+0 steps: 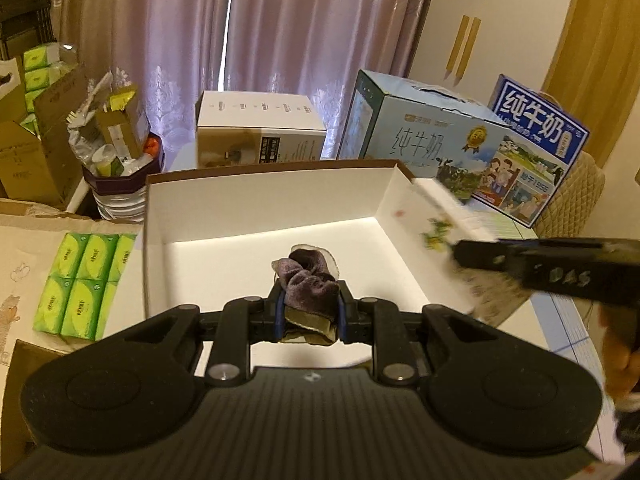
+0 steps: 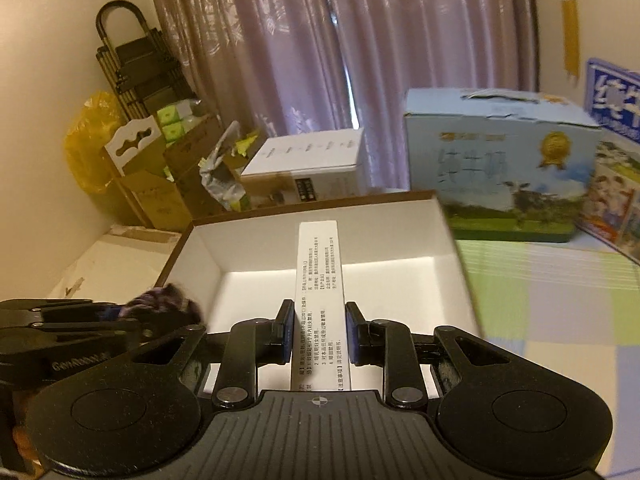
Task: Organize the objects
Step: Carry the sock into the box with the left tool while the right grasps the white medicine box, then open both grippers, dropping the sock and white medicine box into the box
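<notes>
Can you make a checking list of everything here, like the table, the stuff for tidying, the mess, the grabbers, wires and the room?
Surface: table with a pale checked cover.
Job's things: open white box, nothing lying in it; purple cloth and slim printed carton, both held over it.
Clutter: green tissue packs, two milk cartons, white carton, brown boxes.
Grippers: left gripper shut on the cloth; right gripper shut on the slim carton.
Cables: nothing seen.
Surroundings: purple curtains, folded black trolley, yellow bag.
</notes>
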A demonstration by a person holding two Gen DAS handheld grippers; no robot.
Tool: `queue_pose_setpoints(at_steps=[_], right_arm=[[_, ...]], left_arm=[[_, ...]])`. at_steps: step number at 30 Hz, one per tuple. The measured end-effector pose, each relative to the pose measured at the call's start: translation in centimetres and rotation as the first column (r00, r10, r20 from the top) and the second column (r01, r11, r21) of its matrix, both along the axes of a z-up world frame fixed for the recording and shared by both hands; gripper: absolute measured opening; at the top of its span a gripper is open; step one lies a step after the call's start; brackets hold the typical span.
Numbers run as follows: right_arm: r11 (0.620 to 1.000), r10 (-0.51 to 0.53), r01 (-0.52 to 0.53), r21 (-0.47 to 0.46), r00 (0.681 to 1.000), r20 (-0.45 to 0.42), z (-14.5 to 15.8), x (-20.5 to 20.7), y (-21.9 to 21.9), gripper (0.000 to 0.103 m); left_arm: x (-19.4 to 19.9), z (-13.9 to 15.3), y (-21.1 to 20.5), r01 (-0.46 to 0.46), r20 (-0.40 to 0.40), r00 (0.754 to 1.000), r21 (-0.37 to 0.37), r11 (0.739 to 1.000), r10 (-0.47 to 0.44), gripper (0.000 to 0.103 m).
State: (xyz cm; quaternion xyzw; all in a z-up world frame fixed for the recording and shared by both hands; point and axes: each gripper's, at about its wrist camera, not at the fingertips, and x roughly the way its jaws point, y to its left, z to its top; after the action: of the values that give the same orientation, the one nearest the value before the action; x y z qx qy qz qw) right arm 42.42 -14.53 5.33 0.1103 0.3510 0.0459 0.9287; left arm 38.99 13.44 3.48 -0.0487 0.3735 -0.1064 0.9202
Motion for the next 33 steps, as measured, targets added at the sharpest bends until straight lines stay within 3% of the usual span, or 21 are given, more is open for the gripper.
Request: queue_pose_setpoints(at_steps=[10,16,23,27,33], right_arm=[[1.000,-0.010,0.007,-0.025,0.992,-0.126,-6.0,5.4,0.6,0.022],[1.000,-0.020,0.016,-0.024,0.985,-0.173,-8.2,6.7,0.1,0.022],[0.998,-0.057,0.054,-0.023,0.978,-0.199,-9.2,7.1,-0.5,0.024],[0.997,-0.074,0.073,-0.011,0.977,-0.198,-8.8,6.8,-1.1,0.031],[0.995,-0.099,0.097,-0.020,0.977,-0.189,-8.1,6.0,-1.9,0.033]], left_arm=[[5.2,-4.6,0.1,-0.002,-0.144,0.990,-0.037,0.999,-0.003,0.020],[6.3,-6.6,0.1,0.014,-0.181,0.983,-0.046,0.999,-0.022,0.020],[7.2,-7.5,-0.1,0.019,-0.199,0.980,-0.057,0.998,-0.030,0.020],[7.4,-7.7,-0.3,0.024,-0.204,0.978,-0.064,0.998,-0.037,0.020],[7.7,-8.1,-0.8,0.033,-0.213,0.976,-0.071,0.997,-0.047,0.022]])
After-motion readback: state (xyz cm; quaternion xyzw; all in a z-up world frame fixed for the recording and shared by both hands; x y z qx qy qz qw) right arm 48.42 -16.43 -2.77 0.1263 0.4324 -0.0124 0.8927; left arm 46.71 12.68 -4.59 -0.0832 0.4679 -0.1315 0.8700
